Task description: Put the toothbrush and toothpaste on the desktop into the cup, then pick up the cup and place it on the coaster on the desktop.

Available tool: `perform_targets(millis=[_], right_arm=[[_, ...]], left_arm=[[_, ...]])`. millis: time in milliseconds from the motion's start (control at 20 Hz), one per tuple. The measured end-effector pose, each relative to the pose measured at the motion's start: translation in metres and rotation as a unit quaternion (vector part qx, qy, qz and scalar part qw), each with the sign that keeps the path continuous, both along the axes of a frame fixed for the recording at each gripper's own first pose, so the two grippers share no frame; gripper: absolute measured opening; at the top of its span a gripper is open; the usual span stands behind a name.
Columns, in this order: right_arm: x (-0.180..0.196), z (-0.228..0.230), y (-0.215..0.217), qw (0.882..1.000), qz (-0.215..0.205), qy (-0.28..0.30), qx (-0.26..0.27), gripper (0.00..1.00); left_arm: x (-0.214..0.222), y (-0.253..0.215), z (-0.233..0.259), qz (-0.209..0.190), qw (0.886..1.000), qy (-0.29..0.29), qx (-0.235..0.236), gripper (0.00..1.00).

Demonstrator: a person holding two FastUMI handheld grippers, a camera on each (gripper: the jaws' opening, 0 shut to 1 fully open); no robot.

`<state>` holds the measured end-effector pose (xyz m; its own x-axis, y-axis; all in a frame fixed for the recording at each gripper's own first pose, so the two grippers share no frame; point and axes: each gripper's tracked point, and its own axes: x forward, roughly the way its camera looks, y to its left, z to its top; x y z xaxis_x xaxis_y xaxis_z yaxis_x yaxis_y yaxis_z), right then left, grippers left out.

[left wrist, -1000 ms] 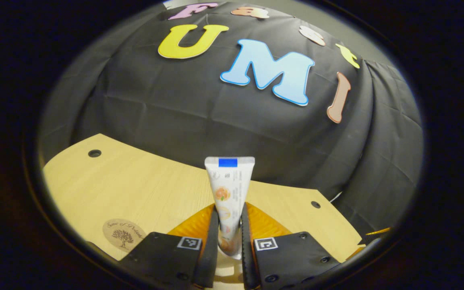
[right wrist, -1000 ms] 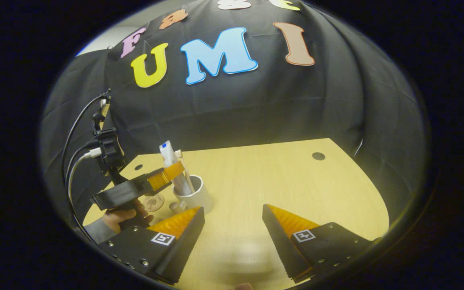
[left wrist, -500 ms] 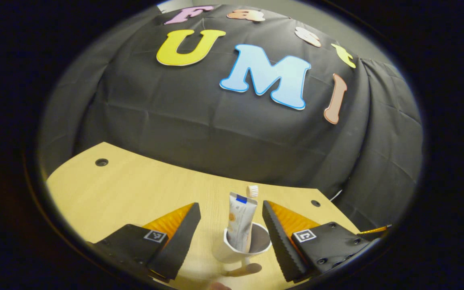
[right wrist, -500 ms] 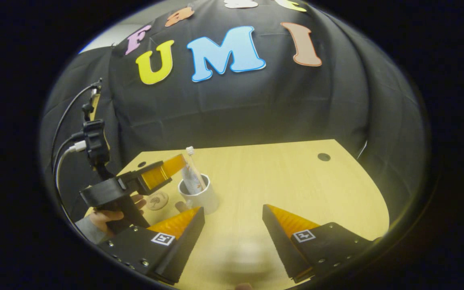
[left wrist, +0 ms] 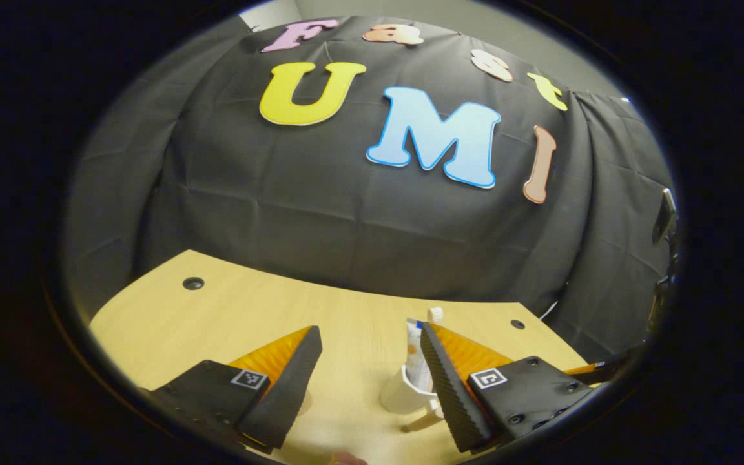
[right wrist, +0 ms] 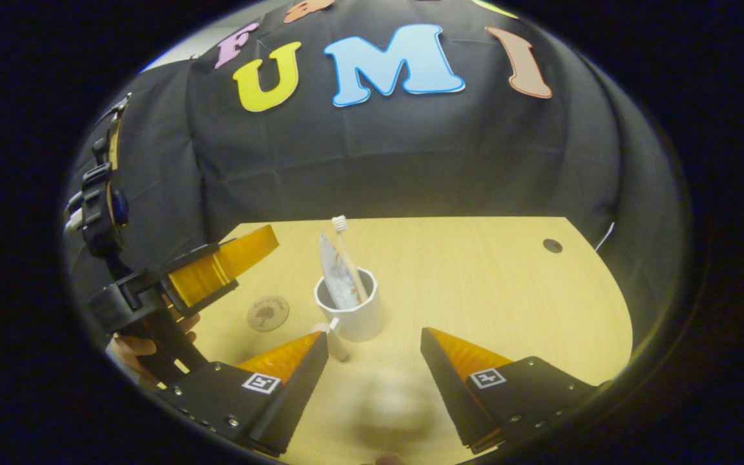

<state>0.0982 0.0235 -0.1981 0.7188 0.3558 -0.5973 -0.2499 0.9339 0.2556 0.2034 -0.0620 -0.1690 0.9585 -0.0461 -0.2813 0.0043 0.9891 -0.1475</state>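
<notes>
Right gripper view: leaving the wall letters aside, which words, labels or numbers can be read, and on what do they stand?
Round brown wooden coaster: a tree emblem; any lettering is too small to read.
White toothpaste tube in the white cup: print too blurred to read.
Square black-and-white marker on the right gripper: a coded pattern, no words.

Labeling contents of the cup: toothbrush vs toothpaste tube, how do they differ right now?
The toothbrush is a thin stick with a small pale head on top; the toothpaste tube is a flat, wide, printed tube. The toothbrush reaches higher above the rim than the toothpaste tube. In the right gripper view the toothbrush sits to the right of the toothpaste tube. Shared: both stand in the white cup, tilted the same way, and neither gripper touches them.
</notes>
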Motion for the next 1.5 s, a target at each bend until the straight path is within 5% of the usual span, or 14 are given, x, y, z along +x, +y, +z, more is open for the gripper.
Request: perform_targets(millis=[650,1300,1500], right_arm=[[0.021,-0.044,0.057,0.992,-0.003,0.123,-0.036,0.90],[0.039,-0.100,0.071,0.957,-0.021,0.269,-0.104,0.90],[0.038,-0.109,0.073,0.951,-0.030,0.290,-0.106,0.82]], left_arm=[[-0.035,0.067,0.001,0.028,0.999,0.019,0.011,0.98],[-0.052,0.089,-0.029,0.026,0.997,0.066,-0.009,0.98],[-0.054,0.097,-0.029,0.036,0.997,0.069,-0.012,0.98]])
